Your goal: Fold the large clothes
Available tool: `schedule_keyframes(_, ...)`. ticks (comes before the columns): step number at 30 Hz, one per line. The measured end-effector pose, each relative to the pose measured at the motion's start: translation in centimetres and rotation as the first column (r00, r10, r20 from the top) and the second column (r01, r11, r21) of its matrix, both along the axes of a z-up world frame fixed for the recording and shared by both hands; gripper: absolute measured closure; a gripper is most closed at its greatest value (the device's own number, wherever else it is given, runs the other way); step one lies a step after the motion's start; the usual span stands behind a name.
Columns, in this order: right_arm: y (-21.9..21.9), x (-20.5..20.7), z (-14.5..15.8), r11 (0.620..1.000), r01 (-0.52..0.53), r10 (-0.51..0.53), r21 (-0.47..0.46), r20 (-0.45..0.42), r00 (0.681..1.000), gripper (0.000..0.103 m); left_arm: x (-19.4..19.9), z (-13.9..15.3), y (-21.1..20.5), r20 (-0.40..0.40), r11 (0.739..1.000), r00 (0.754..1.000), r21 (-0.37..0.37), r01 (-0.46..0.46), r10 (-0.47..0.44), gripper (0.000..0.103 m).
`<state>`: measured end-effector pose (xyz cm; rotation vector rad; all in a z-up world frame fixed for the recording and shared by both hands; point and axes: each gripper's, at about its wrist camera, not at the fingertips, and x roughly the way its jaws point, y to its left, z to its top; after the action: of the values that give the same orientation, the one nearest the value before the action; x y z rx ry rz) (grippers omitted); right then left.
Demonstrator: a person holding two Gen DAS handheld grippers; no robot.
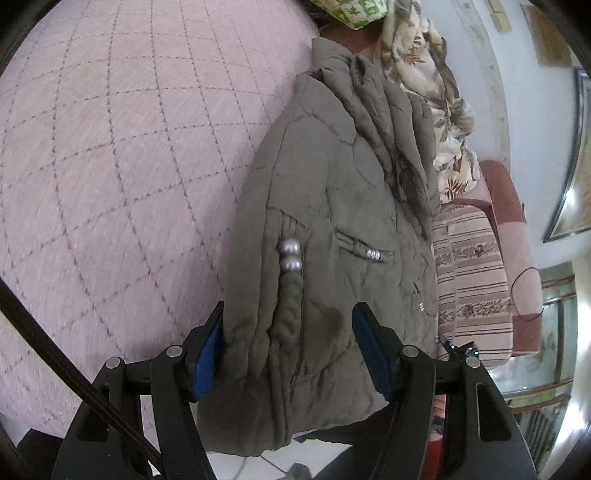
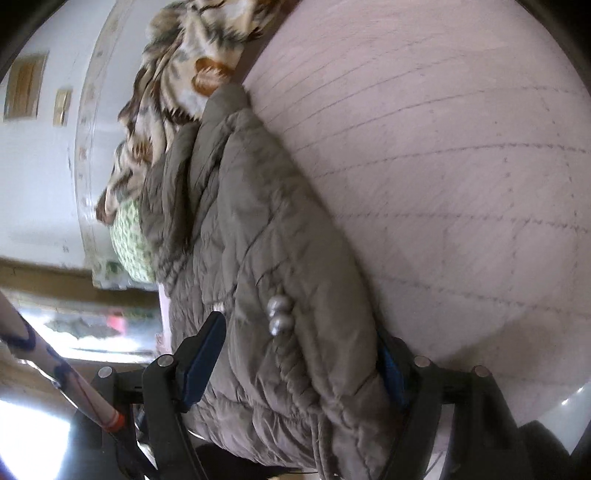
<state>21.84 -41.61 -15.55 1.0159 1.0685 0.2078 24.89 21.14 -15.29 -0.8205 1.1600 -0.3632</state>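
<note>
An olive-grey quilted jacket [image 1: 332, 206] lies bunched along the edge of a bed with a pink quilted cover [image 1: 122, 155]. It also shows in the right wrist view [image 2: 258, 240]. Two silver beads [image 1: 291, 254] sit on a braided cord on it, seen too in the right wrist view [image 2: 279, 314]. My left gripper [image 1: 288, 332] has its blue-padded jaws wide apart around the jacket's hem. My right gripper [image 2: 299, 354] also straddles the thick jacket edge with its jaws wide apart, the right pad partly hidden by fabric.
A floral cloth [image 1: 436, 92] and a green patterned cushion [image 1: 351, 11] lie at the head of the bed. A striped pink sofa [image 1: 476, 280] stands beyond the bed edge. White tiled floor [image 1: 288, 458] shows below. The pink cover fills the right wrist view [image 2: 461, 166].
</note>
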Motion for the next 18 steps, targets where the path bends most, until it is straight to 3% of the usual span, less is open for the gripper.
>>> schedule_keyframes(5, 2.1, -0.5, 0.5, 0.996, -0.076, 0.076, -0.051, 0.008, 0.997, 0.023, -0.5, 0.2, -0.9, 0.041, 0.997, 0.999, 0.069, 0.017, -0.02, 0.036)
schedule_keyframes(7, 2.9, -0.7, 0.6, 0.993, -0.108, 0.108, -0.052, 0.015, 0.994, 0.023, -0.7, 0.4, -1.4, 0.069, 0.997, 0.996, 0.047, 0.059, -0.062, 0.036)
schedule_keyframes(11, 3.1, -1.5, 1.1, 0.992, -0.129, 0.128, 0.01, 0.079, 0.989, 0.025, -1.1, 1.6, -2.0, 0.142, 0.995, 0.985, 0.027, 0.096, -0.099, 0.036)
schedule_keyframes(13, 2.5, -1.8, 0.9, 0.992, -0.116, 0.113, 0.038, 0.085, 0.99, 0.026, -1.1, 1.3, -2.1, 0.129, 0.996, 0.988, 0.04, 0.085, -0.09, 0.037)
schedule_keyframes(16, 2.9, -1.7, 0.5, 0.993, -0.106, 0.107, -0.046, 0.027, 0.994, 0.026, -0.8, 0.1, -2.2, 0.065, 0.996, 0.996, 0.068, 0.057, -0.062, 0.037)
schedule_keyframes(18, 3.7, -1.7, 0.4, 0.985, -0.125, 0.125, -0.12, -0.004, 0.992, 0.026, -0.7, 0.0, -2.3, 0.064, 0.996, 0.996, 0.075, 0.054, -0.058, 0.036)
